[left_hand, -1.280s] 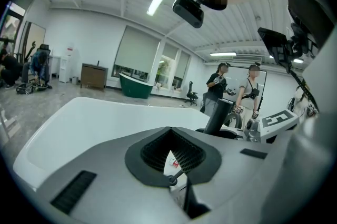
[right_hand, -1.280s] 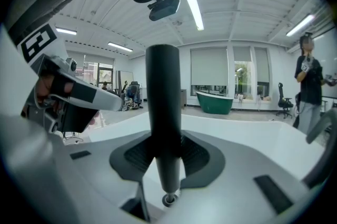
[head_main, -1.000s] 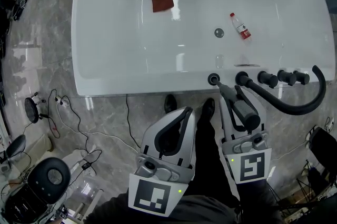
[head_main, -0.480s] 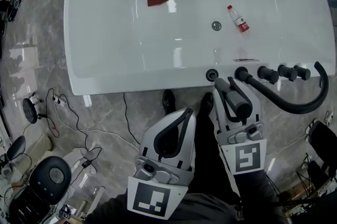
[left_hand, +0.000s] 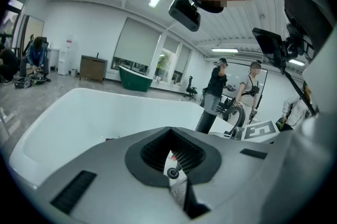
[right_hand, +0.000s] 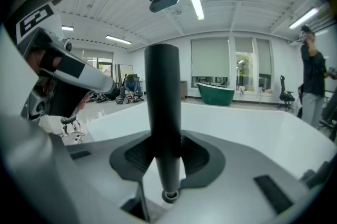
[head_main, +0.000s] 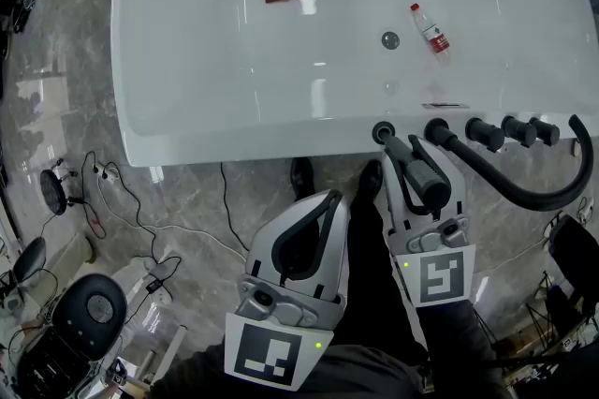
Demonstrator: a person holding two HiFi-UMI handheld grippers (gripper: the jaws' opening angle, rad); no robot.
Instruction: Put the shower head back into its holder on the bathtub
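Grips shower head (head_main: 424, 180) in right gripper (head_main: 412, 158) just beside the holder (head_main: 382, 133) on the bathtub (head_main: 187, 142), left gripper (head_main: 330, 200) clenched empty; next, must seat its tip.

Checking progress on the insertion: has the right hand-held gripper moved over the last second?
Yes, slightly. The right hand-held gripper, shut on the shower head, has edged closer to the holder on the bathtub.

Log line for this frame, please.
right tool: shut on shower head | tip at holder, not yet seated | left tool: shut, empty
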